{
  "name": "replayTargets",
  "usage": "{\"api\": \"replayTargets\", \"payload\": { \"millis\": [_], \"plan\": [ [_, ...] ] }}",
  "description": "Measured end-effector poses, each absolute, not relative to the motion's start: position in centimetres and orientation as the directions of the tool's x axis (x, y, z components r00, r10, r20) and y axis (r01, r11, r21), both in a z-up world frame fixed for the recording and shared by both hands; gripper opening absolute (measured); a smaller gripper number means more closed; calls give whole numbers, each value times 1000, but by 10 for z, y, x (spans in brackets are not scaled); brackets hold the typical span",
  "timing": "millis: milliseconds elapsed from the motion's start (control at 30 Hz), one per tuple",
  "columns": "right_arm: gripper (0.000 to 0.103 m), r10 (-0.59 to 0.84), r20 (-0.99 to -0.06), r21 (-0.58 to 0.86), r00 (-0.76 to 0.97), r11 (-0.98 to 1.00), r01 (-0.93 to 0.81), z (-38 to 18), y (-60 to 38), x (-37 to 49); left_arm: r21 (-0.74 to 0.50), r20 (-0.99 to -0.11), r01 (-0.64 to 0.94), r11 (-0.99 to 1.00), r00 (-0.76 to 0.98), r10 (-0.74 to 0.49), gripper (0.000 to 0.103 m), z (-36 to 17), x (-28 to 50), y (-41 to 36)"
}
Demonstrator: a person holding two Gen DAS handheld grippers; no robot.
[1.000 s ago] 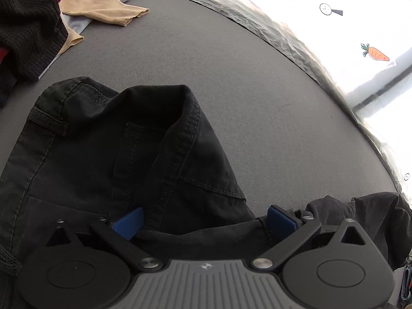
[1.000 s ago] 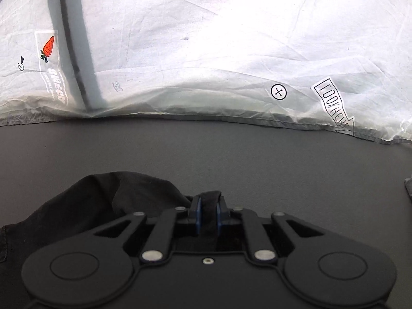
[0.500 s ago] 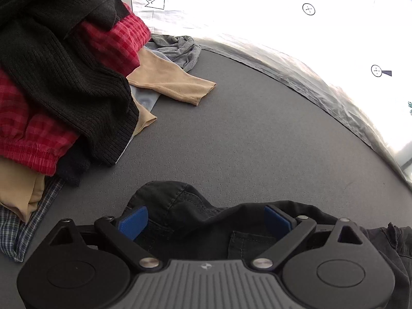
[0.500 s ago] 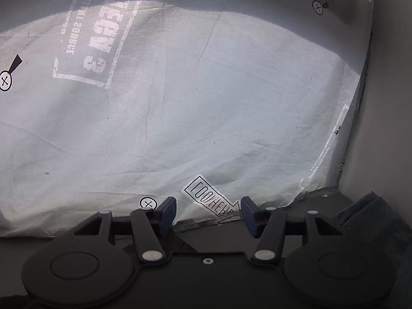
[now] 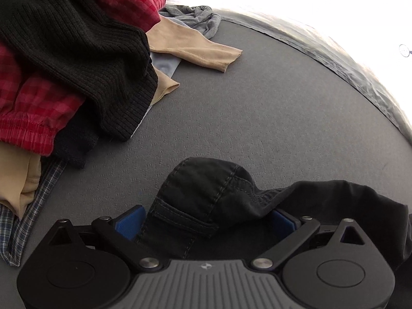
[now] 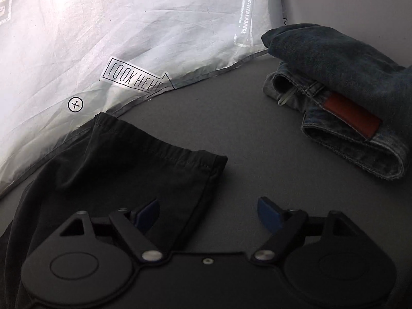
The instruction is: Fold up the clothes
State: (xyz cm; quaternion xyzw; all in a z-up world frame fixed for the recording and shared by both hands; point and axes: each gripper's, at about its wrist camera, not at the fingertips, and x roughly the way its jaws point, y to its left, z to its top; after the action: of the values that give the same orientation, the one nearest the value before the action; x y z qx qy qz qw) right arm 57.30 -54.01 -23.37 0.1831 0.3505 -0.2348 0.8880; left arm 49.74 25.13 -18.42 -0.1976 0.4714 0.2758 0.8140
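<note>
Two grippers work one black garment [image 5: 213,200] on the grey table [image 5: 270,118], and the biggest change is on the right: a second ago the right gripper [image 6: 207,212] pinched a fold of it, and now its jaws are opening with nothing pressed between them. The garment's hemmed end [image 6: 159,149] lies flat, so that side looks laid down. Its long axis seems to run from this hem, pointing toward the white sheet [image 6: 128,25], back to the waistband. The left gripper [image 5: 206,221] stands spread around the bunched waistband; whether it grips, I cannot tell.
</note>
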Motion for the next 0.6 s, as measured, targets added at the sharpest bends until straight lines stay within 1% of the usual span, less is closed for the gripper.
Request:
{"api": "replayTargets", "payload": {
  "millis": [33,67,100,133,167,200,267,333,400,467,533,600],
  "plan": [
    [84,-286,-703,169,651,823,543,-233,-542,577,-57,-874,-642,765,402,273,99,-185,498,249],
    [74,-290,-700,162,652,825,541,-232,-542,581,-45,-869,-646,762,401,288,96,-185,500,247],
    [67,-310,-703,124,640,833,539,-232,-541,587,-32,-862,-648,761,404,307,89,-185,501,243],
    [52,-330,-705,85,627,839,537,-233,-539,593,-18,-852,-641,767,411,324,83,-184,502,237],
    [38,-342,-706,56,620,846,531,-233,-538,598,-11,-844,-628,778,423,329,66,-182,505,230],
    [30,-336,-707,49,623,855,517,-232,-537,601,-5,-836,-615,789,435,334,48,-180,507,224],
    [14,-336,-708,30,621,865,502,-229,-536,607,54,-825,-612,789,418,381,33,-177,518,208],
    [9,-346,-677,-12,649,887,461,-219,-529,609,157,-794,-608,778,390,466,29,-173,531,196],
    [7,-382,-618,-89,687,902,421,-203,-520,608,174,-777,-638,751,380,502,27,-164,539,198],
    [6,-428,-530,-162,732,898,408,-178,-513,603,111,-783,-677,727,392,484,27,-154,542,211],
    [6,-436,-463,-158,772,897,412,-153,-514,595,116,-772,-670,733,404,491,27,-152,547,216],
    [6,-449,-426,-158,785,892,424,-139,-515,585,159,-766,-635,756,403,500,27,-158,553,212]
  ]
}}
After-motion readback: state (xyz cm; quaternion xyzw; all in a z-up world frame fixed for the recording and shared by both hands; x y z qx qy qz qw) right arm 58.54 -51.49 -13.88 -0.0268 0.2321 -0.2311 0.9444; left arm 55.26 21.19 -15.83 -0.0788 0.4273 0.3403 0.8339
